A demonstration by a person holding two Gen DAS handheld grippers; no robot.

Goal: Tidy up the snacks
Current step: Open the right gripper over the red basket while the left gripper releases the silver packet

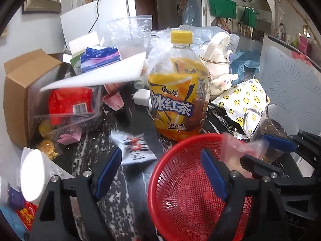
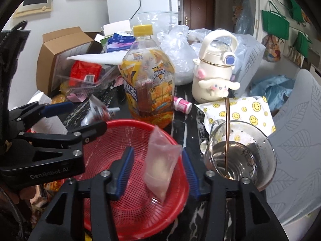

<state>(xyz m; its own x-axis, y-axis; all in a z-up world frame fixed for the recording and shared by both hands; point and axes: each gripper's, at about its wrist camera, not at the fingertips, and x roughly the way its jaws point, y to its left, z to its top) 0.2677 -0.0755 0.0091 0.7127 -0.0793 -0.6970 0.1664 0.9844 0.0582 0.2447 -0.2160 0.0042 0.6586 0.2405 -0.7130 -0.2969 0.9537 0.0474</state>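
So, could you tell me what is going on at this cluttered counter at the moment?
A person with two handheld grippers is sorting snacks into a red basket. The right gripper hangs over the basket, jaws open, with a clear snack packet between them that no pad visibly touches. The left gripper hovers open at the basket's left rim, empty. Another small packet lies on the counter beside the iced tea bottle.

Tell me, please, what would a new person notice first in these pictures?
Probably the red mesh basket at the front of the dark marbled table, with a small clear snack packet between the open fingers of the right hand-held gripper above it. Just behind the basket stands a big iced tea bottle with a yellow cap, and to its right a cream cartoon flask.
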